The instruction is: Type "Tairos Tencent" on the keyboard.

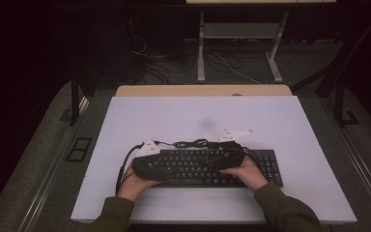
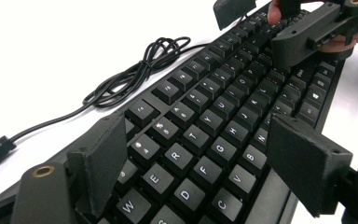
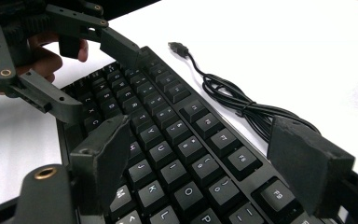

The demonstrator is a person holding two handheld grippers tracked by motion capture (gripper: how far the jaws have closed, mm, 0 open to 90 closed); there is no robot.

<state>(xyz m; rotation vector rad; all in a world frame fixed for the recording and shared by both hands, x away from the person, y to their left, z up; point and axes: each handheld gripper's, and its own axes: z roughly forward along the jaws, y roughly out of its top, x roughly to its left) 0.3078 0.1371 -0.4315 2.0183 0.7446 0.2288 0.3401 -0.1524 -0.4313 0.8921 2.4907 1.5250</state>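
Keyboard (image 1: 207, 166) on white tabletop (image 1: 174, 116); dark room, cables on floor (image 1: 183, 67).

1. Your work surface is a white board (image 1: 207, 116) laid over a table whose wooden far edge (image 1: 203, 90) shows beyond it.
2. A black keyboard (image 1: 207, 166) lies flat on the board, near your edge and a little right of centre, its long side running left to right.
3. The keyboard's black cable (image 2: 135, 74) lies bundled in loops on the board just behind the keyboard, its plug (image 3: 179, 47) resting loose on the white surface.
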